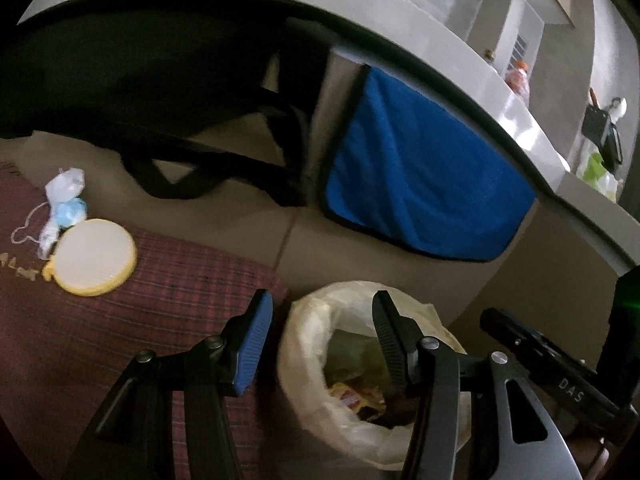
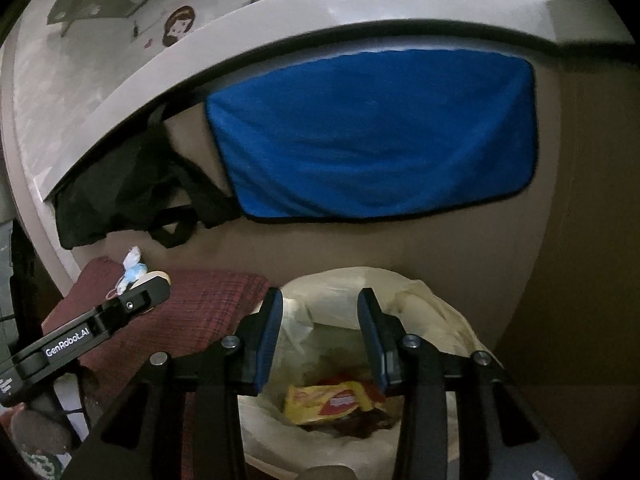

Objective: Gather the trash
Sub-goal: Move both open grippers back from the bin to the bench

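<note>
A trash bin lined with a pale plastic bag (image 1: pixel 312 344) (image 2: pixel 432 312) stands on the floor below both grippers. Inside lies a yellow and red wrapper (image 2: pixel 328 400) (image 1: pixel 352 396) on darker trash. My left gripper (image 1: pixel 320 332) is open and empty, over the bin's left rim. My right gripper (image 2: pixel 320 332) is open and empty, directly above the bin's opening. A crumpled white and light-blue piece of trash (image 1: pixel 64 204) (image 2: pixel 134 270) lies on the maroon rug, far left of the bin.
A maroon checked rug (image 1: pixel 168 304) (image 2: pixel 192 300) lies left of the bin. A round yellow-rimmed white disc (image 1: pixel 94 256) rests on it. A blue cloth (image 1: pixel 420 176) (image 2: pixel 372 136) hangs from the grey counter edge. A black bag (image 1: pixel 192 168) (image 2: pixel 128 196) sits under the counter.
</note>
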Demonstrator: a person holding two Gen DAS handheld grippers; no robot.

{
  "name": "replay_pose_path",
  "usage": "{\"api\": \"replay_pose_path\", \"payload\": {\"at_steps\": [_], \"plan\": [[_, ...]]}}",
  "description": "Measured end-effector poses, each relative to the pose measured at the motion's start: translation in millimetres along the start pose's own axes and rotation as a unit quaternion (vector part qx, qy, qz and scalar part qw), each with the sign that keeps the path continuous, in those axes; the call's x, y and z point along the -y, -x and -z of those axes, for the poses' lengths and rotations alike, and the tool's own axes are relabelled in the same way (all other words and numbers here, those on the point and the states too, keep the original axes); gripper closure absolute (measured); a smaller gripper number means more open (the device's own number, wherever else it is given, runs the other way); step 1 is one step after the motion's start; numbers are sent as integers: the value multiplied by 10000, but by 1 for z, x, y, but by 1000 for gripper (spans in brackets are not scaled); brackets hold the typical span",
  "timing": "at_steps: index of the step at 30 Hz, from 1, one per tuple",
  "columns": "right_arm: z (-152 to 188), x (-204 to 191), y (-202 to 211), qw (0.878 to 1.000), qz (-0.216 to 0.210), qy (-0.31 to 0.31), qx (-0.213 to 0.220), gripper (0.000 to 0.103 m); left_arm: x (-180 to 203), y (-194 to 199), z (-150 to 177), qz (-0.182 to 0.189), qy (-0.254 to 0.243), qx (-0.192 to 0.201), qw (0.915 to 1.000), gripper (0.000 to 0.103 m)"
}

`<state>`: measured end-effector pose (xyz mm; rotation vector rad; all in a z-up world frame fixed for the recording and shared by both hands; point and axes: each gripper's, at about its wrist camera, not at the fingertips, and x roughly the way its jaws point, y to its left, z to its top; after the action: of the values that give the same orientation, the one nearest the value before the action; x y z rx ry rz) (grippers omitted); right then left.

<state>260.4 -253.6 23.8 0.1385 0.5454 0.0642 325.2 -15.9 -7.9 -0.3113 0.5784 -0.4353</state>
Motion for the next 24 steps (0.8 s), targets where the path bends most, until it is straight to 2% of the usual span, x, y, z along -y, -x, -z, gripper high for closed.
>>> {"api": "replay_pose_path", "payload": {"at_steps": [8,11,14,17,20,22,24], "plan": [[-11,-52,-11,9996,-239,149,44,66,-59,34,-24,-523,-95,278,9982,50],[-13,-77,-22,9991,-392,148,-5,66,-99,49,-39,-762,-16,397,9963,50],[-13,-105,-37,9982,-532,251,-143,66,-142,55,-52,-824,168,406,9956,50],[-11,-133,-49,9970,-617,403,-219,66,-204,46,-67,-742,628,197,9951,49],[-9,-154,-63,9963,-656,487,-264,66,-258,29,-76,-830,1166,-140,9896,48],[-9,-163,-76,9957,-686,503,-358,66,-277,19,-76,-834,1384,-282,9865,48],[-7,-168,-89,9951,-694,516,-474,66,-286,5,-77,-922,1400,-382,9851,48]]}}
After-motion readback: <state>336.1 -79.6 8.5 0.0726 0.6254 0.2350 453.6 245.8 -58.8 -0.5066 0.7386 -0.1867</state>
